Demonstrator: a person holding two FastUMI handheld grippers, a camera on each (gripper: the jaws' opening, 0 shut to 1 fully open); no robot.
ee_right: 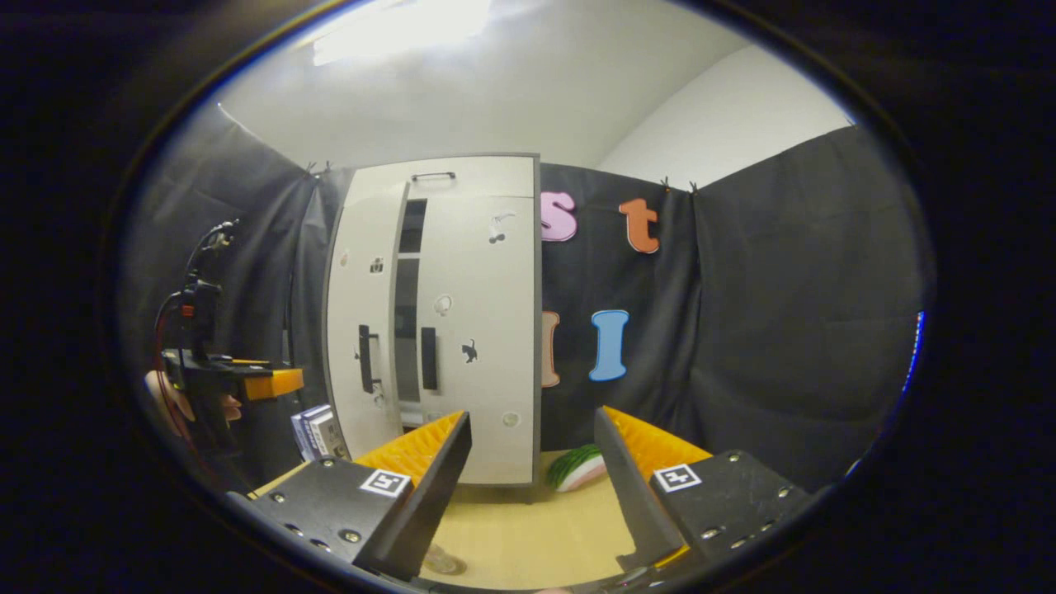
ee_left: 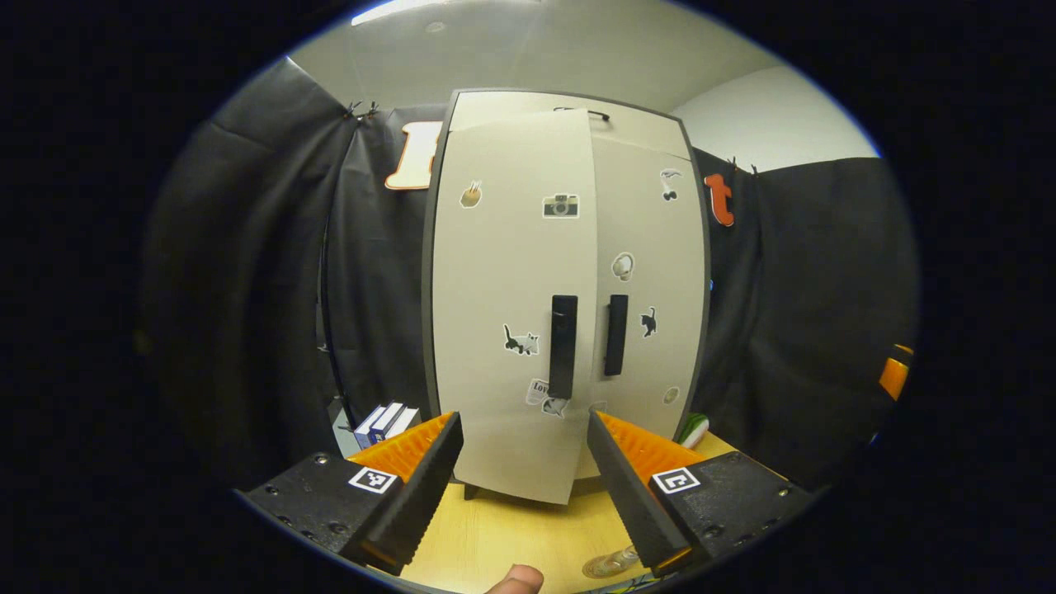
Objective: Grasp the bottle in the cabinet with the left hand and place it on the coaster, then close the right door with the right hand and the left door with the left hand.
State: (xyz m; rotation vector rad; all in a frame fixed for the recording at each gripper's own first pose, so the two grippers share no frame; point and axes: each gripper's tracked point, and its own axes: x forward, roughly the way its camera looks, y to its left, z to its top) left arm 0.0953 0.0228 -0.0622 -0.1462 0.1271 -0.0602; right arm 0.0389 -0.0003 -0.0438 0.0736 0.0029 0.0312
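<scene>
On table: one cabinet point(ee_left: 569, 289) | two doors, left door point(ee_left: 511, 305) ajar | two handles

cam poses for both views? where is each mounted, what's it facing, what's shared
Left gripper view: rides on the left claw, facing the cabinet front-on; left door slightly ajar. Own two fingers, spread, at the bottom, and a fingertip.
Right gripper view: rides on the right claw, farther off, facing the cabinet from its right. Own fingers, spread; the left claw and a hand at left.
Shared: cabinet, both handles, books, green-and-white object, wooden table.
</scene>
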